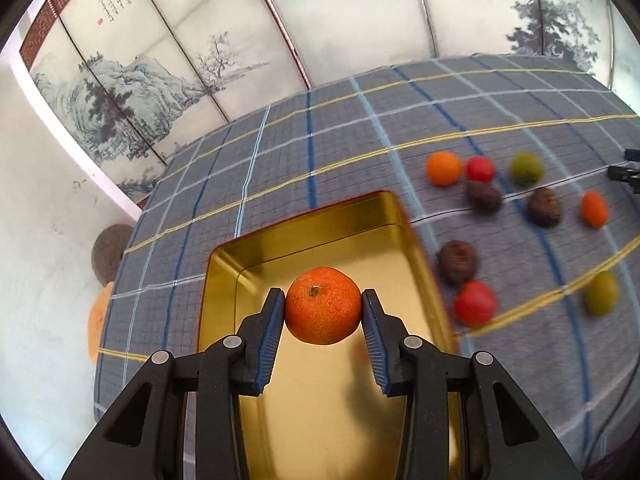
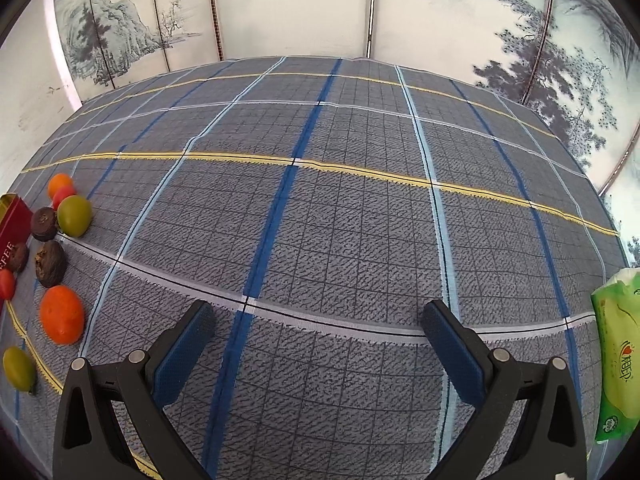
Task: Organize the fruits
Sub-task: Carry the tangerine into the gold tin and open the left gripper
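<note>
My left gripper is shut on an orange tangerine and holds it above the gold tin tray. Loose fruits lie on the cloth right of the tray: an orange one, red ones, green ones, several dark brown ones, another orange. My right gripper is open and empty over bare cloth. In the right wrist view the fruits lie at the far left: an orange one, a green one, a dark one. The tray's red side shows there.
The table is covered by a grey-blue plaid cloth. A green tissue pack lies at the right edge. A painted folding screen stands behind the table. Round cushions lie on the floor beyond the table's left edge.
</note>
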